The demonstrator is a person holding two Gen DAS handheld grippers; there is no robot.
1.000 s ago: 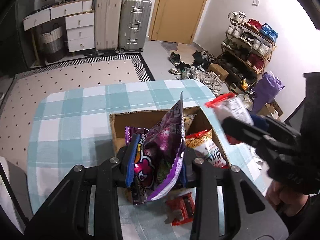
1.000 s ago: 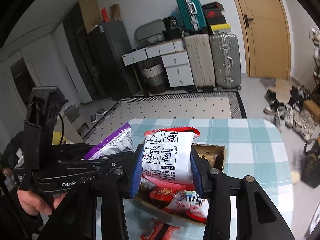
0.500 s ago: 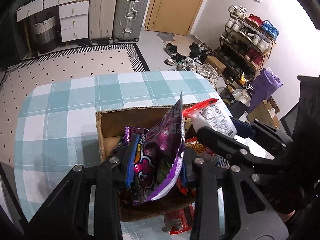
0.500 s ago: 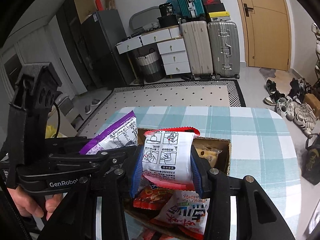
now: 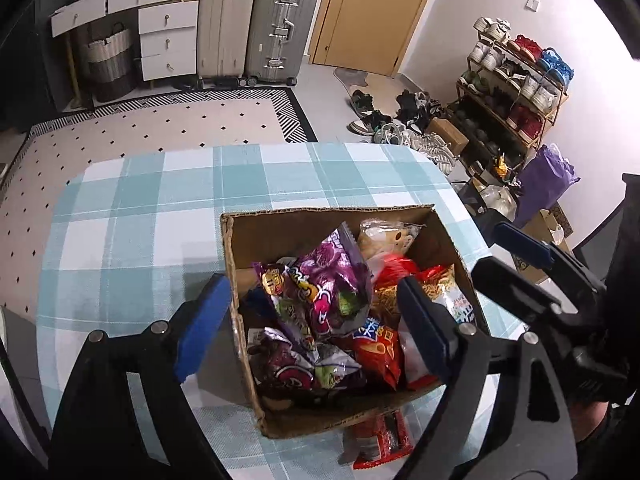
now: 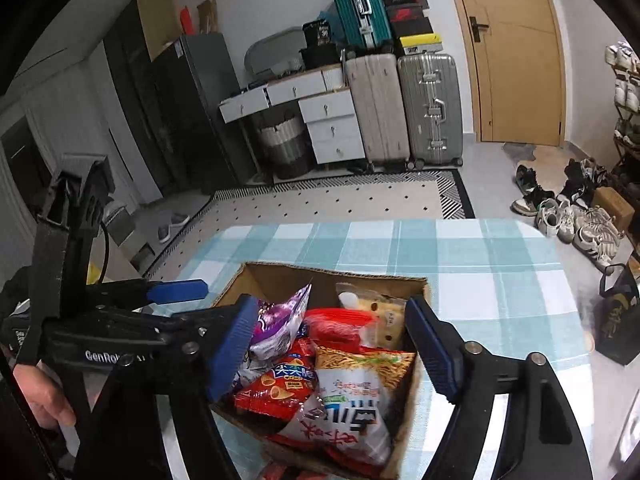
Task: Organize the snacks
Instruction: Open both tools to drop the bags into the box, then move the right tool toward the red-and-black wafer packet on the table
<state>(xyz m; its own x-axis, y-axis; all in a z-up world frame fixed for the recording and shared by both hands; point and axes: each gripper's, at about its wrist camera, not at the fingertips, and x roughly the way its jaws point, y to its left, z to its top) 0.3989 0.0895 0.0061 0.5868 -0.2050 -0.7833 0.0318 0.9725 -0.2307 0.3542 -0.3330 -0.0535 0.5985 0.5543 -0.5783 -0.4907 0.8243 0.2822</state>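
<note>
A cardboard box [image 5: 320,213] full of snack bags stands on the checked table. My left gripper [image 5: 314,324] hangs over the box's near-left corner. Its jaws are opening, and neither pad touches the purple snack bag [image 5: 332,280] lying in the box beneath them. My right gripper [image 6: 330,348] hovers over the box's right half, its jaws opening too. A white and red packet [image 6: 340,324] shows as a red blur among the bags below, free of the pads. In the left wrist view the right gripper's fingers [image 5: 520,246] reach in beside the box's right wall.
A red packet [image 5: 384,440] lies on the teal checked tablecloth [image 5: 160,200] just outside the box's near wall. A hand [image 6: 48,400] holds the left gripper's handle. Suitcases, drawers and a shoe rack stand on the floor beyond the table.
Both grippers have opened and sunk toward the box. The purple bag left the left pads and the white and red packet left the right pads; both now lie in the box.
</note>
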